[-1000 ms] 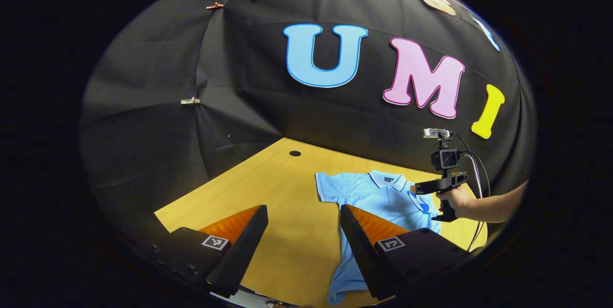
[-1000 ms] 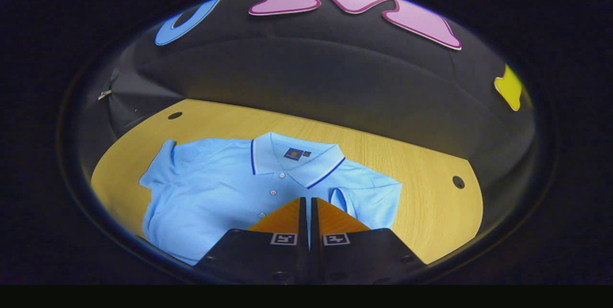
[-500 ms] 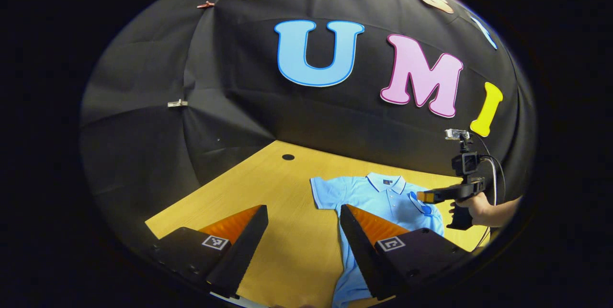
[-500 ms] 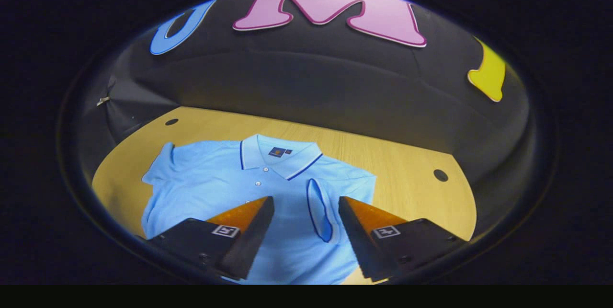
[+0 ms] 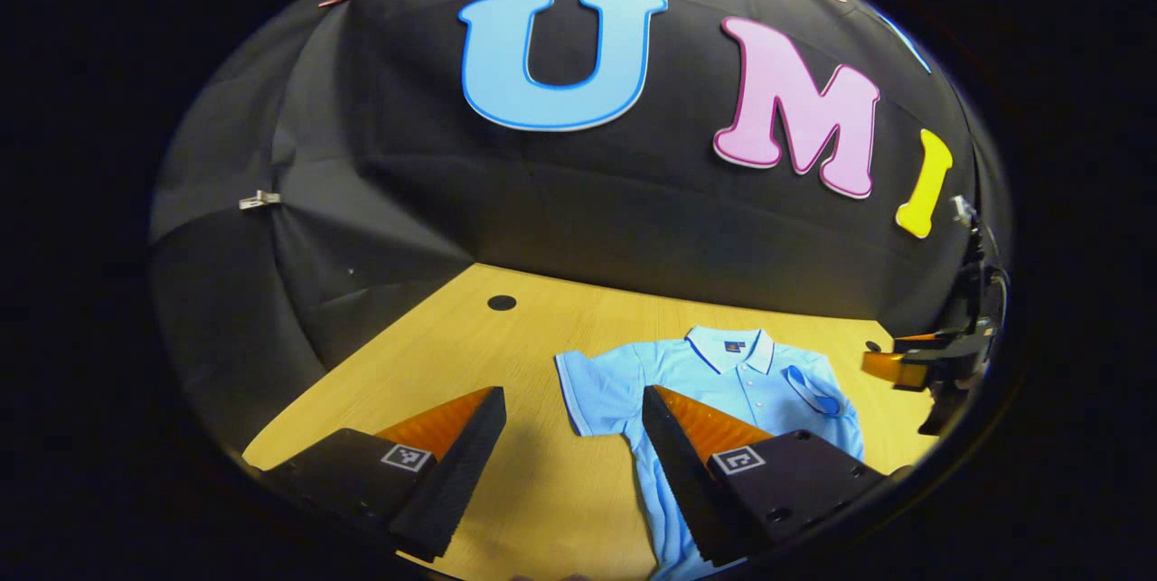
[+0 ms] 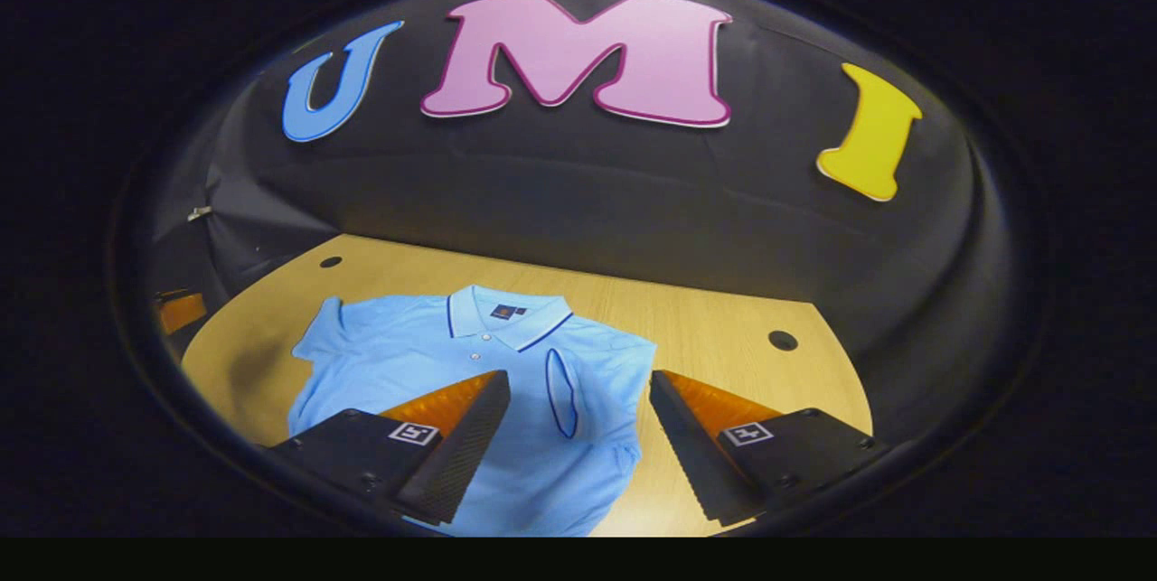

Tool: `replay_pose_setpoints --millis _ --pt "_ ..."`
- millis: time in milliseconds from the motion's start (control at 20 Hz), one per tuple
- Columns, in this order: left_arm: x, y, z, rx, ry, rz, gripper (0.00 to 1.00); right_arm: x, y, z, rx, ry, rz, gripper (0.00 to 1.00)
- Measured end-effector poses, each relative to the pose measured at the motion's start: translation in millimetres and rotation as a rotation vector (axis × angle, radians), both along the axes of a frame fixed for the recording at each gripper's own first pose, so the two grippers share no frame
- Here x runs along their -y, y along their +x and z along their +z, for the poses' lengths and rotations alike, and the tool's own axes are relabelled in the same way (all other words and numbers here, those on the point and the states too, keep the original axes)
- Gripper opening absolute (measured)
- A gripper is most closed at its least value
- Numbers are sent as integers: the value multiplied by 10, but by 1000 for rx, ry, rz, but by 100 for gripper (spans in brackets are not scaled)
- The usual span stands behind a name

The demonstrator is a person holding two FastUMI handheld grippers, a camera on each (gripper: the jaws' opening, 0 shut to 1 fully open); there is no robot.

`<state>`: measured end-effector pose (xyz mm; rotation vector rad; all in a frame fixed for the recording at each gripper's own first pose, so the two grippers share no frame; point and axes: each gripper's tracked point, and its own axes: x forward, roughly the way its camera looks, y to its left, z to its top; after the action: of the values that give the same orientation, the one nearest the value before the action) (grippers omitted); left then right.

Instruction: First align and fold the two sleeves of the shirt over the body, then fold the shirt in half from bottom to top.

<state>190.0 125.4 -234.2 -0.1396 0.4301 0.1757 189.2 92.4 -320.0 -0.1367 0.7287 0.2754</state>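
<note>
Since a second ago we have parted the right gripper [image 6: 578, 436], which was pinched together over the folded sleeve [image 6: 561, 379], and drawn it back; its jaws now stand wide apart and grip nothing, with the sleeve's dark-edged cuff lying loose between them at lower centre of the right gripper view. Our left gripper [image 5: 571, 454] also gapes wide and holds nothing, its ridged inner faces hanging over bare wood at the bottom of the left gripper view. Beyond them lies the shirt [image 5: 714, 378], a soft light-blue polo with a striped collar and small buttons, flat on the pale wood-grain table [image 5: 425, 355]. Its other short sleeve [image 5: 587, 387] is spread out sideways. At the far right edge of the left gripper view we see the right gripper [image 5: 890, 367] over the table's edge.
</note>
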Motion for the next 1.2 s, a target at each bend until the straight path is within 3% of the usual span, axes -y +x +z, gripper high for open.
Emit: replay_pose_setpoints --millis 300,550,1000,1050,1200 --pt "-89 871 -676 -70 -34 -20 97 453 -280 48 -15 18 -79 97" --pt "-193 1480 -1176 -127 -63 -11 97 633 -556 36 -24 25 -84 97" --pt "-230 1765 -1570 -228 53 -17 98 984 -611 -8 5 -9 -120 97" --pt "-189 1786 -1560 -227 55 -27 96 1000 -632 -50 -5 -7 -119 97" --pt "-64 1806 -1570 -236 51 -53 62 1024 -696 -141 -36 18 -128 97"
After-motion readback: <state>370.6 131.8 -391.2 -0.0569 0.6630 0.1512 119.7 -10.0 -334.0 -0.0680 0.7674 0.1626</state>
